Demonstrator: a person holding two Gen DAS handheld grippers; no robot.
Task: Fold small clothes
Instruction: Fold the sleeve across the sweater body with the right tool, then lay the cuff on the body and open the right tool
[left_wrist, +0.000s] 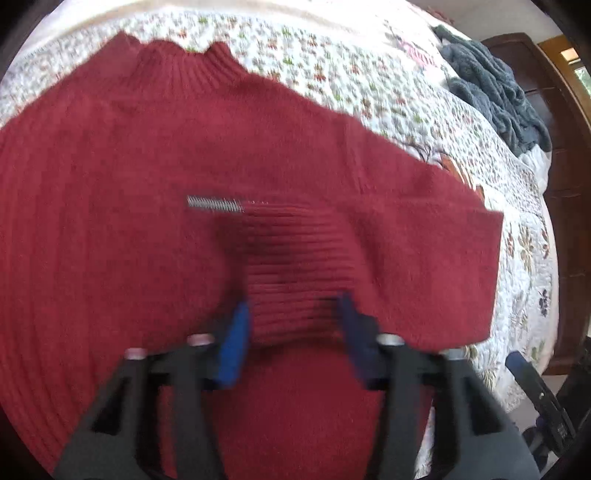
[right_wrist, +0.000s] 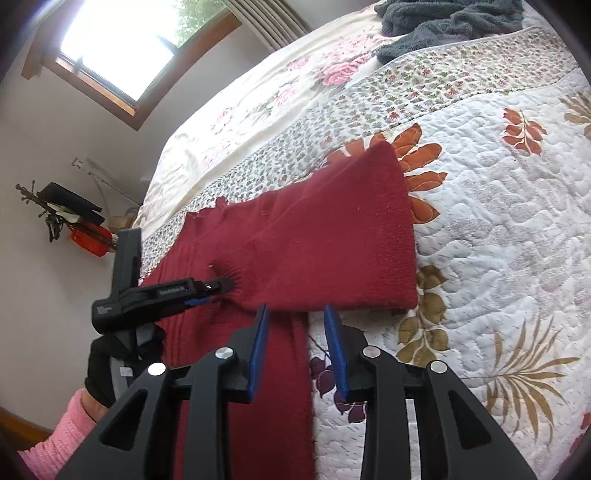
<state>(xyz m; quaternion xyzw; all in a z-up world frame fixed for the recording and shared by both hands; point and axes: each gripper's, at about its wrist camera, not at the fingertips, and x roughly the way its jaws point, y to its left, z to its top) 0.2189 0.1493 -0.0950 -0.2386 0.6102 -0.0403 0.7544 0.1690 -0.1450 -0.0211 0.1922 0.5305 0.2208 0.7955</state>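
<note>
Sweater (left_wrist: 184, 155) lies spread on the quilt (right_wrist: 498, 240) of the bed, collar toward the far edge, one sleeve (right_wrist: 332, 240) folded in across the body, its ribbed cuff (left_wrist: 295, 266) near the middle. The left tongs (left_wrist: 293, 317) stand released, the cuff between their blue pads (left_wrist: 232, 347); the left view is blurred, so whether they touch the knit cannot be told. The right tongs (right_wrist: 295, 321) are also released, hovering just beside the sweater's near edge, gripping nothing. A grey blanket (left_wrist: 491, 96) sits well apart at the bed's far corner.

The step in hand looks like setting the sleeve flat before the next fold. To do it well, the left tongs should let the cuff settle square on the body without dragging it, since soft knit bunches easily. The right tongs would best take the hem at its corner, pinching both layers, so the fold lifts evenly and the sleeve does not slip out.
</note>
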